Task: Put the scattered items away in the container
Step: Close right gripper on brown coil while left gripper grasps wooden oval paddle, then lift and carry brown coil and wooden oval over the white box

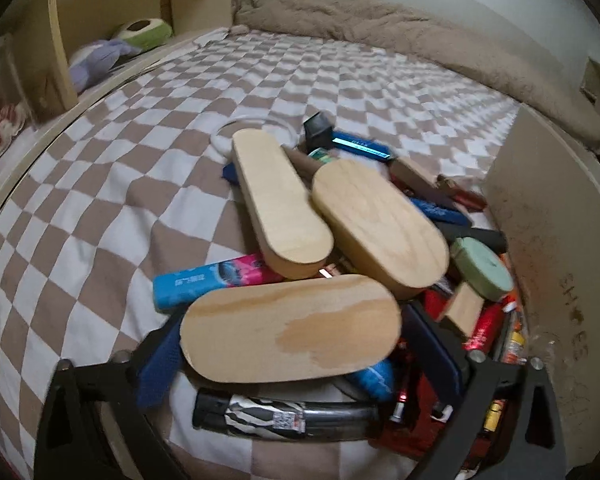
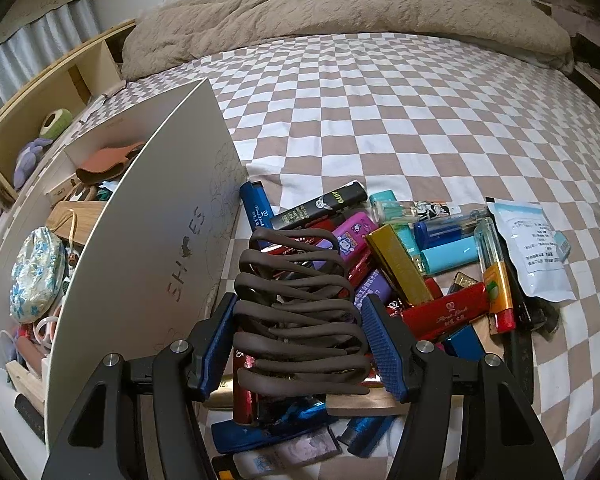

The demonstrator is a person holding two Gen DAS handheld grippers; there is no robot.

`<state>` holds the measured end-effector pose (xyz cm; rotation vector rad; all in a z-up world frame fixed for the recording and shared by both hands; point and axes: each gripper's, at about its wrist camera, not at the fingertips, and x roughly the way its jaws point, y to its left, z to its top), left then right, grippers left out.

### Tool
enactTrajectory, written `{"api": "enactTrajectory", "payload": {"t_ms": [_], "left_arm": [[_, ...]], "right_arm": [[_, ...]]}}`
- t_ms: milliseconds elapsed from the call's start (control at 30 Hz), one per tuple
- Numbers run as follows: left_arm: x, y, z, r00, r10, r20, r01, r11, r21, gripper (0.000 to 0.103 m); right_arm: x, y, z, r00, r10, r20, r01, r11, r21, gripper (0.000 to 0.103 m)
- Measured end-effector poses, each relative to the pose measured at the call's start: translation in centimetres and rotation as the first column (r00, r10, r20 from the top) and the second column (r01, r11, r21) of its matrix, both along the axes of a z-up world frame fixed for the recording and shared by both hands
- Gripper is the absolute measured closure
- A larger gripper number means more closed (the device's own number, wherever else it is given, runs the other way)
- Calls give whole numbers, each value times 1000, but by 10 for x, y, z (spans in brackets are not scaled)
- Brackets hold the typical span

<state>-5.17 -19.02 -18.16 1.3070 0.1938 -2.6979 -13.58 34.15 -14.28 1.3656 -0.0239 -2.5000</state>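
My right gripper [image 2: 298,332] is shut on a brown wavy hair clip [image 2: 300,308] and holds it above a pile of lighters and small packets [image 2: 420,264] on the checkered bed. The white shoe box [image 2: 148,248] stands just left of it, with its open inside [image 2: 48,264] holding several items. My left gripper [image 1: 300,364] is open around a long oval wooden piece [image 1: 290,328] lying on another pile. Two more oval wooden pieces [image 1: 278,200] [image 1: 380,228] lie beyond it. The box wall [image 1: 556,264] rises at the right of the left wrist view.
A blue-and-pink tube [image 1: 212,280], a zebra-patterned tube [image 1: 284,416], a green round tin [image 1: 482,268] and a white ring [image 1: 228,136] lie around the wooden pieces. A white sachet [image 2: 536,252] lies at the pile's right. A tan blanket [image 2: 340,12] lies at the back. Wooden shelves [image 1: 100,20] stand left.
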Motion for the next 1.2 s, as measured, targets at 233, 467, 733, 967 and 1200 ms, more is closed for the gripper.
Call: {"api": "enactTrajectory", "payload": {"t_ms": [233, 467, 733, 967, 1200], "left_arm": [[11, -5, 1, 999, -15, -33, 17, 998, 61, 14], [20, 3, 14, 998, -20, -68, 23, 999, 48, 14], [23, 25, 49, 992, -24, -127, 25, 1000, 10, 14], [21, 52, 80, 980, -52, -193, 59, 998, 31, 14], [15, 84, 97, 972, -102, -214, 115, 992, 48, 14]], "right_arm": [[1, 4, 3, 1000, -4, -10, 4, 1000, -16, 40], [3, 6, 8, 999, -24, -33, 23, 999, -29, 41], [5, 14, 20, 995, -62, -73, 56, 995, -78, 58], [6, 17, 23, 995, -64, -73, 55, 993, -108, 66], [2, 16, 11, 998, -56, -36, 52, 993, -102, 14]]}}
